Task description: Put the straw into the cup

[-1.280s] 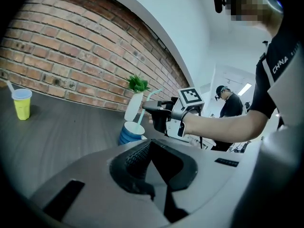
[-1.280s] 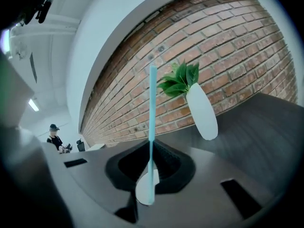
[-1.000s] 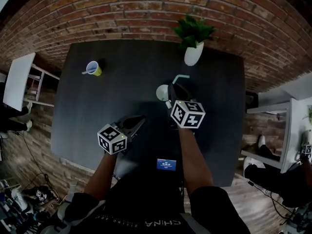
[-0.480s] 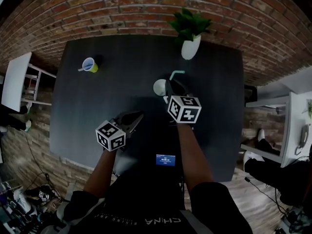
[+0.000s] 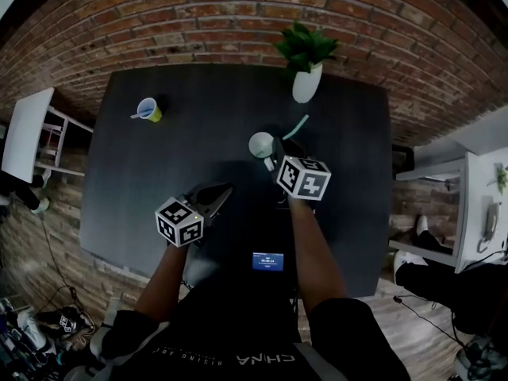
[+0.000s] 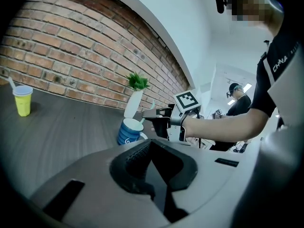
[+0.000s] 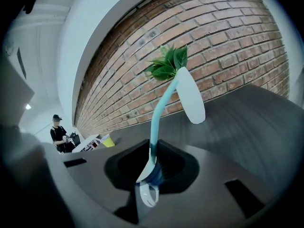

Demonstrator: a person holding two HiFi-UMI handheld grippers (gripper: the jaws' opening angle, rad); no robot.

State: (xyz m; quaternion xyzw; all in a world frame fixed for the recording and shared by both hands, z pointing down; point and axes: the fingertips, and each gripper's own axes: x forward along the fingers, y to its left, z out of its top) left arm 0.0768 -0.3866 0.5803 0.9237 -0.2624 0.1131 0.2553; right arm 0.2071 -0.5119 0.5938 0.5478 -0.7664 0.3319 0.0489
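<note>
Two tools were held over the dark table (image 5: 159,181). The right tool (image 5: 278,146) (image 7: 152,171) was clamped narrowly on a teal straw (image 5: 298,126) (image 7: 157,120), which stood tilted up out of its jaws with the bent top leaning toward the brick wall (image 5: 238,22). The straw's lower end reached the mouth of the blue-and-white cup (image 5: 260,144) (image 6: 130,132) just under the tool's tips; how far it went in could not be told. The cup carried a white mark too small to read.

The left tool (image 5: 223,190) (image 6: 152,159) hovered nearer the person, well apart from the cup, its jaws pressed together with nothing between them.

A white vase (image 5: 305,86) (image 7: 190,101) of green leaves stood beyond the cup, by the wall. A yellow cup (image 5: 152,111) (image 6: 22,101) with something pale sticking out of it sat at the far left corner. A small screen (image 5: 271,262) glowed blue at the table's near edge, its figures illegible. The person's black shirt (image 6: 280,63) read "CHINA".
</note>
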